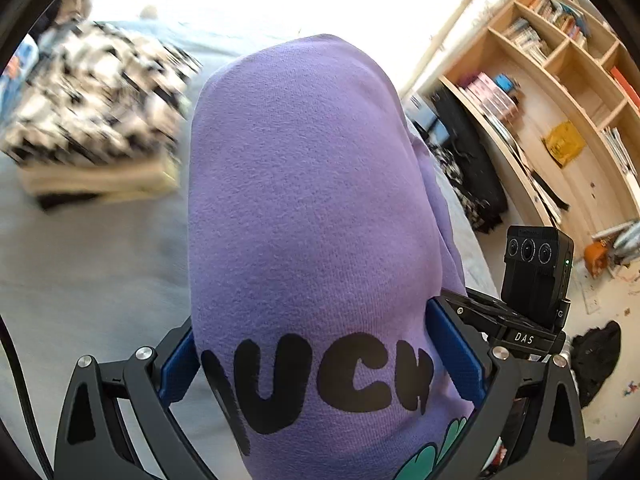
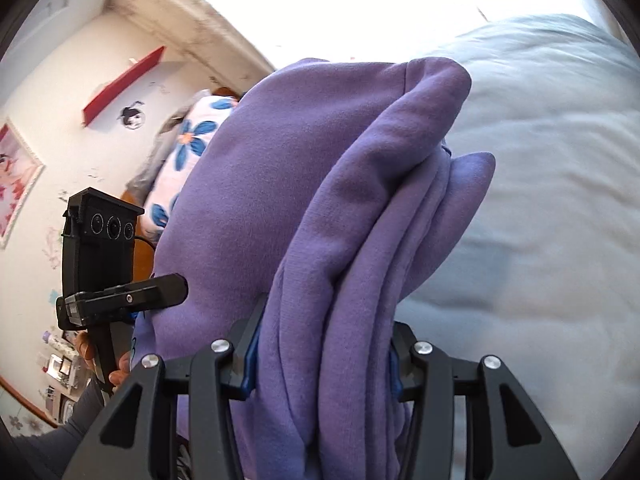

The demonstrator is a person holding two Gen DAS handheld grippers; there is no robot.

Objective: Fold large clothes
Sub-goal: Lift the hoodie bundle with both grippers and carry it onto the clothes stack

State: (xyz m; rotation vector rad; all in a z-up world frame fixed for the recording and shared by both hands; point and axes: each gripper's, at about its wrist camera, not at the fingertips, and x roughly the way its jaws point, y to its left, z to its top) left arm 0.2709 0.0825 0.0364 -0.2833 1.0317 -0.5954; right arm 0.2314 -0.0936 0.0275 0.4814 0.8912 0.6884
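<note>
- Now both grippers grasp the purple sweatshirt point(image 1: 304, 184), lifted above the bed point(image 1: 92, 264).
- Left gripper point(image 1: 316, 364) clamps the printed part; right gripper point(image 2: 322, 360) clamps a thick bundle of folds.
- Keep both grips level and tight so layers don't slip.
- Set it down near the stack point(image 1: 96, 120) at far left, I'd judge.

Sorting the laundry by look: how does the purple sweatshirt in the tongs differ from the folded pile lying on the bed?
The purple sweatshirt is one plain colour with black letters; the folded pile has a black-and-white pattern on top. The sweatshirt hangs bunched between both tongs, off the bed; the pile rests flat on it, squared and stacked. Both are already folded over.
</note>
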